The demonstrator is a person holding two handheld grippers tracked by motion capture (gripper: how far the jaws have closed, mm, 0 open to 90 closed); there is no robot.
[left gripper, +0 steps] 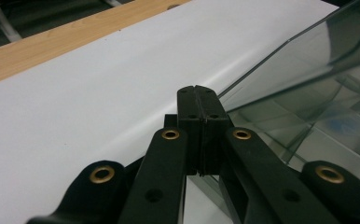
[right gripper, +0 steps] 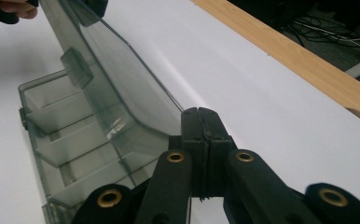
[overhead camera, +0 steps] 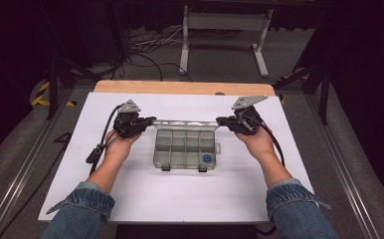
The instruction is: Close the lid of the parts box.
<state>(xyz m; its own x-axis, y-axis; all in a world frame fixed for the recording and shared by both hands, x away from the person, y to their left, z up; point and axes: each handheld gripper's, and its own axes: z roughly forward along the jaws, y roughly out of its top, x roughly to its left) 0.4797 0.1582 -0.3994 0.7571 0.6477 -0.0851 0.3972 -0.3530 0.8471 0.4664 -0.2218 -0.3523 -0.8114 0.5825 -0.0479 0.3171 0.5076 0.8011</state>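
Observation:
A clear plastic compartment box (overhead camera: 185, 149) lies in the middle of the white sheet, its lid (overhead camera: 186, 123) standing up along the far side. A small blue round thing (overhead camera: 207, 158) shows in its front right compartment. My left gripper (overhead camera: 152, 119) is at the lid's left end and my right gripper (overhead camera: 219, 120) at its right end. In the left gripper view the jaws (left gripper: 197, 95) are pressed together, with the lid (left gripper: 308, 70) rising just to their right. In the right gripper view the shut jaws (right gripper: 200, 116) meet the lid's (right gripper: 108, 70) corner, with the dividers (right gripper: 61, 135) below.
The white sheet (overhead camera: 130, 199) covers a wooden table whose bare strip (overhead camera: 182, 87) runs along the far edge. Beyond it stand a white frame (overhead camera: 225, 22) and floor cables (overhead camera: 150, 47). Each gripper trails a black cable (overhead camera: 100, 144) over the sheet.

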